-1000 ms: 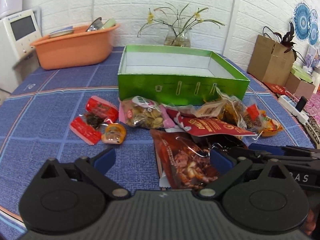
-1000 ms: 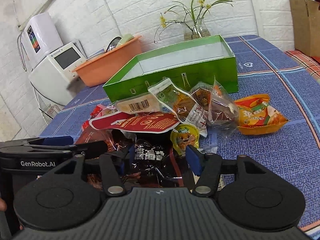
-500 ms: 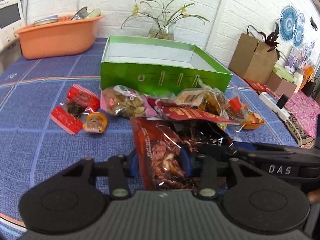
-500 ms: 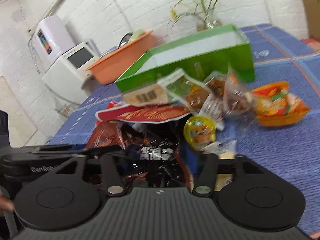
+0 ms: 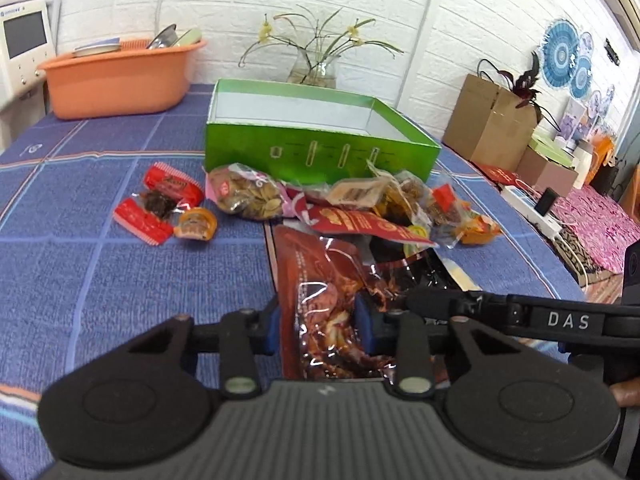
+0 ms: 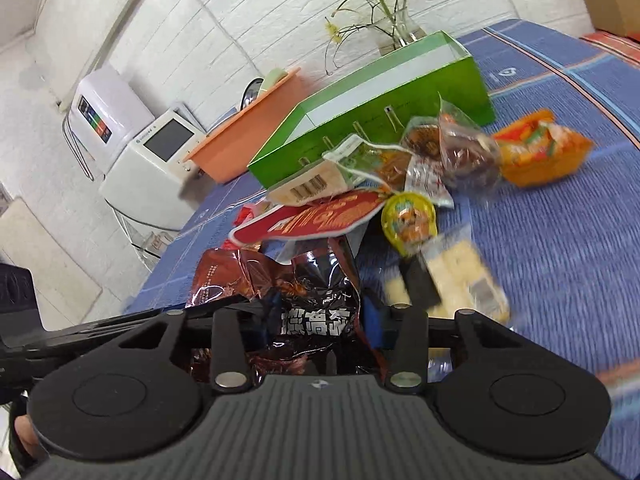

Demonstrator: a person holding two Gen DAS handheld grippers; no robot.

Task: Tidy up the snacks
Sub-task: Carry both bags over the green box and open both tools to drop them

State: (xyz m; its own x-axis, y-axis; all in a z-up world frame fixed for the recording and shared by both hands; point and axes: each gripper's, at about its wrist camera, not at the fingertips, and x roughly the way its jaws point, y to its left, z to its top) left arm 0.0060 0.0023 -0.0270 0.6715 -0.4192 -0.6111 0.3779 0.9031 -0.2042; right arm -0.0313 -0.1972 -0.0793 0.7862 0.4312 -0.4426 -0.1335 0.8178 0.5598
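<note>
The reddish-brown snack bag [image 5: 320,300] lay with its long axis running away from me toward the green box [image 5: 316,152], its near end clamped between the blue pads of my left claw [image 5: 320,326]. It sat at the near edge of the snack pile on the blue tablecloth [image 5: 100,264]. My left claw was level and pointed straight at the box.

The black snack bag [image 6: 316,312] stood crumpled just beside it, white lettering facing me, pinched in my right claw [image 6: 318,320]. That claw was rolled to one side, so the table looked tilted. A red flat packet [image 6: 308,220] lay over both bags' far ends.
</note>
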